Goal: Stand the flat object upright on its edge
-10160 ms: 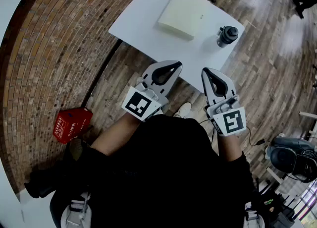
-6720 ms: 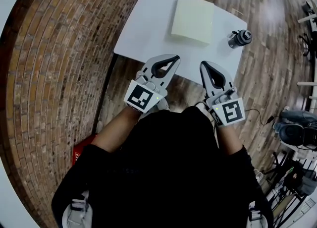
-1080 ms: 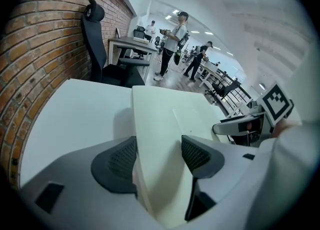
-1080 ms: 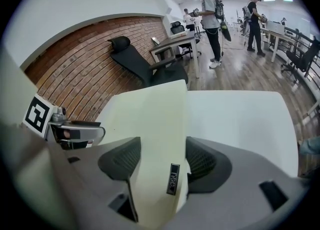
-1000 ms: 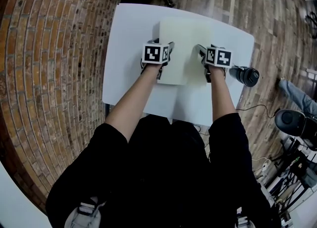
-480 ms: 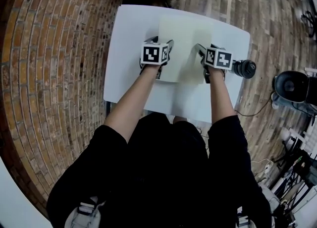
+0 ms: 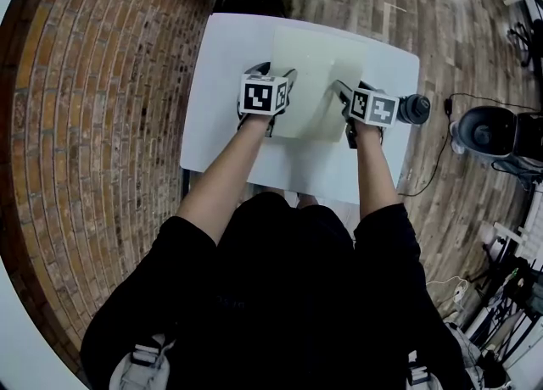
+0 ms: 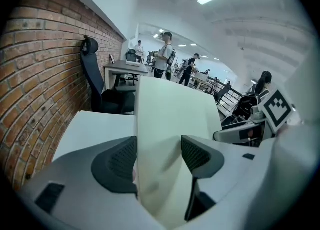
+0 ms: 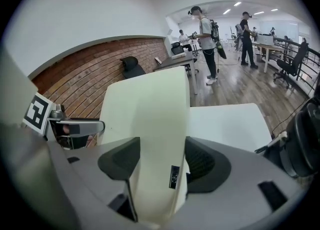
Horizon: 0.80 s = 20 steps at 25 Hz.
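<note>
Left gripper (image 8: 159, 155) and right gripper (image 9: 161, 161) each clamp one side of the cream panel (image 7: 318, 70) above the white table (image 7: 222, 130); I judge tipping-up is in hand, and next I need an even rotation onto its edge.

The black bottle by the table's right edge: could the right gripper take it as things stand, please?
Probably not yet: the right gripper is shut on the pale board, though the bottle sits close beside it.
</note>
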Available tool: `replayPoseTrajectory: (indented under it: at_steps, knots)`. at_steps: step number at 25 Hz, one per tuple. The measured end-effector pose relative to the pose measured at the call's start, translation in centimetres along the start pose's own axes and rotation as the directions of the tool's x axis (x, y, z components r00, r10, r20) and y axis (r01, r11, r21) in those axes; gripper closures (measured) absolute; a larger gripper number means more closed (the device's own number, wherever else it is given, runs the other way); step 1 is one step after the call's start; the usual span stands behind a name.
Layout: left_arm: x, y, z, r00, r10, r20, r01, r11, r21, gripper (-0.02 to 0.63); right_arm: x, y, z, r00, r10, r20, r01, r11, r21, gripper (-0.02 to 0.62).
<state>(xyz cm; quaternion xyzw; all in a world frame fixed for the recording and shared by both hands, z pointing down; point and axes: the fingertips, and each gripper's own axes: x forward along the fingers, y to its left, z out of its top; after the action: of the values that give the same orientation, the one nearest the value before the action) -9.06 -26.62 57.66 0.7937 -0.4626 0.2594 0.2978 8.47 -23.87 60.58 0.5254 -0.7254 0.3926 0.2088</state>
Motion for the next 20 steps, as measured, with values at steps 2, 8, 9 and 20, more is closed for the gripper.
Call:
replayPoseTrajectory:
  at_steps: [2, 8, 9, 20]
  knots:
    - [-0.6, -0.2, 0.4, 1.0, 0.0, 0.015, -0.001, 1.0, 0.017, 0.322, -0.6, 0.2, 0.3, 1.0, 0.0, 0.013, 0.0, 1.0, -0.007, 0.307]
    - [-2.3, -0.7, 1.2, 0.997, 0.001, 0.077, -0.005, 0.999, 0.054, 0.322, -2.4, 1.2, 1.4, 0.998, -0.016, 0.066, 0.019, 0.999, -0.048, 0.307]
    - [-2.5, -0.9, 1.4, 0.996, -0.003, 0.091, -0.003, 0.998, 0.056, 0.322, -2.7, 1.3, 1.6, 0.997, -0.018, 0.08, 0.023, 0.998, -0.057, 0.307]
    - [-4.8, -2.1, 3.2, 0.964, -0.04, 0.264, 0.005, 0.991, 0.131, 0.324, -5.0, 1.8, 3.2, 0.963, 0.01, 0.268, 0.036, 0.986, -0.165, 0.307]
